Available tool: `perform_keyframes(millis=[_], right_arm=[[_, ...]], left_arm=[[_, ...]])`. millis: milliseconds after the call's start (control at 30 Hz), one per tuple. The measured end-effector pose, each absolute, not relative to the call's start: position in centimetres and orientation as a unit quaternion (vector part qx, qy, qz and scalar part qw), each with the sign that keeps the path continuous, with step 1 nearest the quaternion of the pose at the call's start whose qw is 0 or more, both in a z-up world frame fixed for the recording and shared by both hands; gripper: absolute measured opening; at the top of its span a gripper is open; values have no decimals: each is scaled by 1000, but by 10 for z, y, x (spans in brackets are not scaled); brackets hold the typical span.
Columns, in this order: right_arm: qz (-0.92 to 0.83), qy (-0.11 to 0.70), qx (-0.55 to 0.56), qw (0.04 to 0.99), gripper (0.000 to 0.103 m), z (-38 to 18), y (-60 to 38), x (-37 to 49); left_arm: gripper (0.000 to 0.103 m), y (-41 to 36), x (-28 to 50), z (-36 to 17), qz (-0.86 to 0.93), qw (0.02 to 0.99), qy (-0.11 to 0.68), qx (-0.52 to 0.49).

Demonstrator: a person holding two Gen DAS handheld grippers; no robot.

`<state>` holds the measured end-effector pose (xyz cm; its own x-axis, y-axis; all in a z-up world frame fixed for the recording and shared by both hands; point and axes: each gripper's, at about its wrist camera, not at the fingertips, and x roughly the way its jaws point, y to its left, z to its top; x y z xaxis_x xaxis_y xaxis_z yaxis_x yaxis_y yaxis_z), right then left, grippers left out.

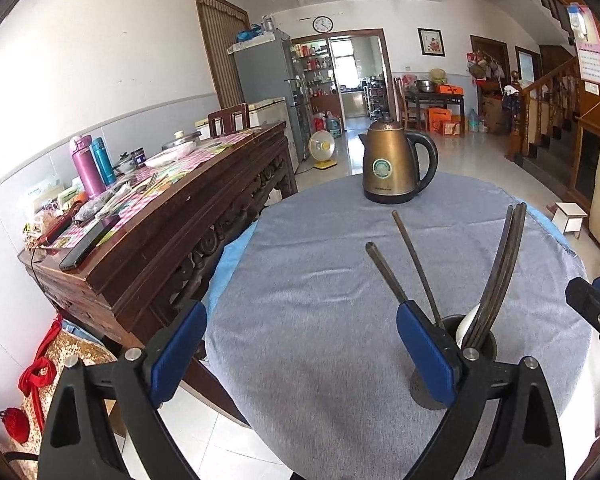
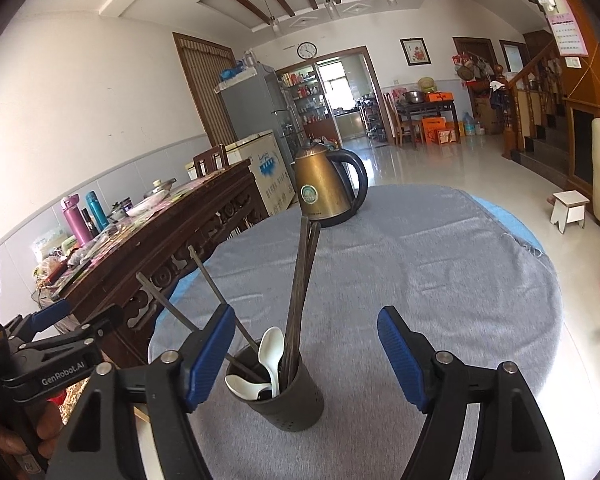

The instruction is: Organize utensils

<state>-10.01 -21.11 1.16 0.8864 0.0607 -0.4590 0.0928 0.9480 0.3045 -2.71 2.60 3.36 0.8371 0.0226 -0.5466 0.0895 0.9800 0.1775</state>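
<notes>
Round table point(image 2: 440, 280) under grey cloth; bronze kettle point(image 2: 326, 188) at far side. Dark utensil holder point(image 2: 288, 404) near front edge, holding dark chopsticks point(image 2: 300, 288) and white spoons point(image 2: 270, 354). Left gripper point(image 1: 300, 344) spread wide, empty, left of holder. Right gripper point(image 2: 306, 356) spread, pads clear of holder.

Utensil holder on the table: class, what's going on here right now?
A person holds a tool in each hand over a grey-clothed table. The dark utensil holder stands upright with chopsticks and two white spoons inside. The left tool and right tool are both open, gripping nothing. A kettle stands behind.
</notes>
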Motion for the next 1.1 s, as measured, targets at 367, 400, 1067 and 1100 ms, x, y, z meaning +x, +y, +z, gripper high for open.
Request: perform_keyframes(millis=[367, 400, 1067, 1100], right_arm=[[-3, 250, 141, 958, 79, 12, -193, -104], [-4, 253, 141, 957, 79, 10, -193, -104], [-8, 293, 149, 944, 79, -10, -195, -102], [-7, 295, 148, 944, 79, -10, -195, -102]], left_arm=[[96, 24, -30, 13, -27, 941, 321, 99], [96, 24, -29, 11, -29, 940, 325, 99], [96, 21, -34, -6, -33, 928, 357, 102], [96, 20, -34, -6, -34, 928, 356, 103]])
